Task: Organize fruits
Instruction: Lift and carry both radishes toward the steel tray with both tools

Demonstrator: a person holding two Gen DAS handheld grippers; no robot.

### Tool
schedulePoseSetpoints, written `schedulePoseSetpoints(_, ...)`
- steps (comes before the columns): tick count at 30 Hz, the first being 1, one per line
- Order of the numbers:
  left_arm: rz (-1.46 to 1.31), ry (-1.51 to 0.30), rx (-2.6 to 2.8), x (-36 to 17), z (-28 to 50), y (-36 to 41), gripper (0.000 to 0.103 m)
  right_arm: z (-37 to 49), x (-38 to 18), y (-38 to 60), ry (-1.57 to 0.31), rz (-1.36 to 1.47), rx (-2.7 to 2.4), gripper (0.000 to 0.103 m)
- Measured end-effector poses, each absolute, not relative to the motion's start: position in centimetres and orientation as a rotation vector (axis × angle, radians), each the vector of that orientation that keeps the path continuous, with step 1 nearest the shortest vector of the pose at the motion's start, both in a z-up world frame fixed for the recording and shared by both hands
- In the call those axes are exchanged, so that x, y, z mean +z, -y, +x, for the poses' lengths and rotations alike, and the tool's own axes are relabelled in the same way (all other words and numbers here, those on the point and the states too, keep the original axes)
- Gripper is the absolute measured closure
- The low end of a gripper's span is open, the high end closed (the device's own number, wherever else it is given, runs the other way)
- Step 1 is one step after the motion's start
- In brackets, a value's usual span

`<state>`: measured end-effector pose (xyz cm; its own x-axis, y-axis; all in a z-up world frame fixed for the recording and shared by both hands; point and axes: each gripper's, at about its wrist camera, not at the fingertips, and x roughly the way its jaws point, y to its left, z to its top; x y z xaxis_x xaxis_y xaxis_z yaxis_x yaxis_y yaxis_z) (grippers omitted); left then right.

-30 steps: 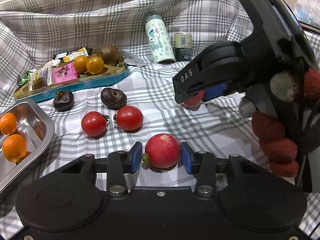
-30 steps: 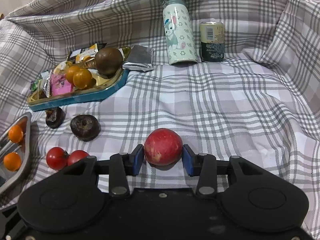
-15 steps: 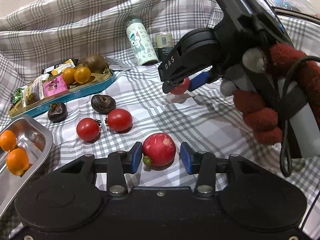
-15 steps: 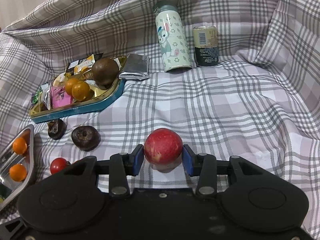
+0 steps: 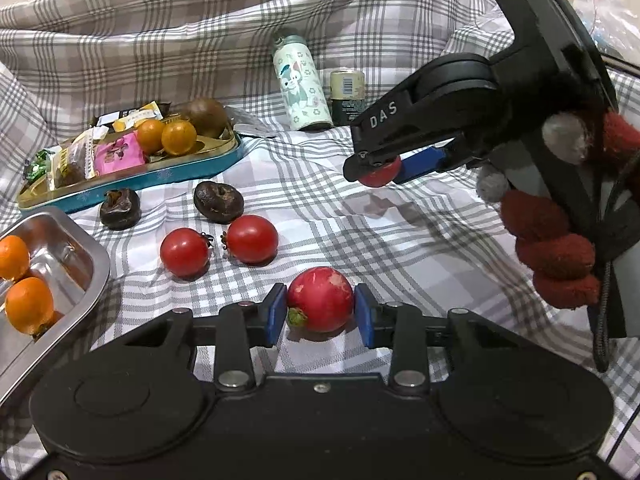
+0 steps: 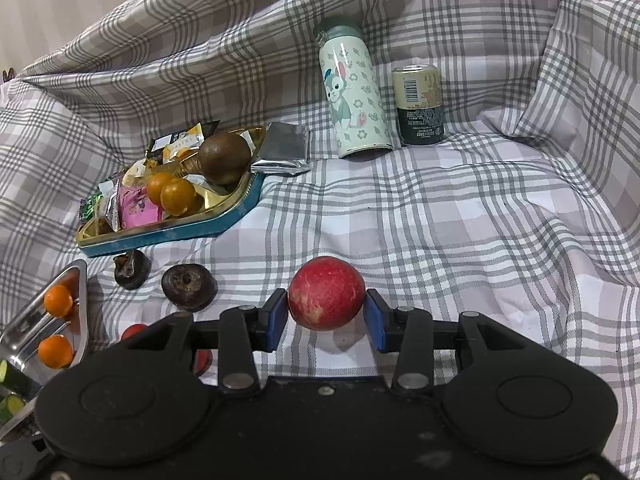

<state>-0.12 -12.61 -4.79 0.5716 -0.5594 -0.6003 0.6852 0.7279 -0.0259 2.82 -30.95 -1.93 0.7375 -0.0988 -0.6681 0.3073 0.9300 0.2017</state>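
Left gripper [image 5: 320,312] low over cloth, blue pads clamped on radish-like red fruit [image 5: 321,305], probably resting on cloth. Right gripper [image 6: 326,316], in gloved hand [image 5: 552,248], pinches red plum [image 6: 326,298] raised above cloth, likely for carrying. Steel tray [image 5: 86,258] with oranges at left; tomatoes [image 5: 218,246] loose beyond

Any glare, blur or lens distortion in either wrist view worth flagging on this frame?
Left wrist view: sharp; glare on the steel tray; soft shadow of the right gripper on the plaid cloth; dark fisheye corners. Right wrist view: sharp, even light; the bottle and can lean from fisheye bending.
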Motion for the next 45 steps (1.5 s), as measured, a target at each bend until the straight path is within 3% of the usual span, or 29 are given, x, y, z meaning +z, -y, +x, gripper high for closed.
schedulePoseSetpoints(11, 0.233, -0.583, -0.688, -4.6, -0.5, 12.5, 0.058, 3.0, -2.0, 30.4, -0.709, 0.272, -0.209, 0.06)
schedulePoseSetpoints(24, 0.14, -0.529, -0.512, -0.9, -0.3, 9.5, 0.058, 2.8, -2.5, 29.4, -0.685, 0.206, -0.192, 0.06)
schedulePoseSetpoints(45, -0.081, -0.475, -0.127, 2.4, 1.0, -2.4, 0.058, 1.3, -4.0, 25.6, -0.702, 0.074, -0.088, 0.06)
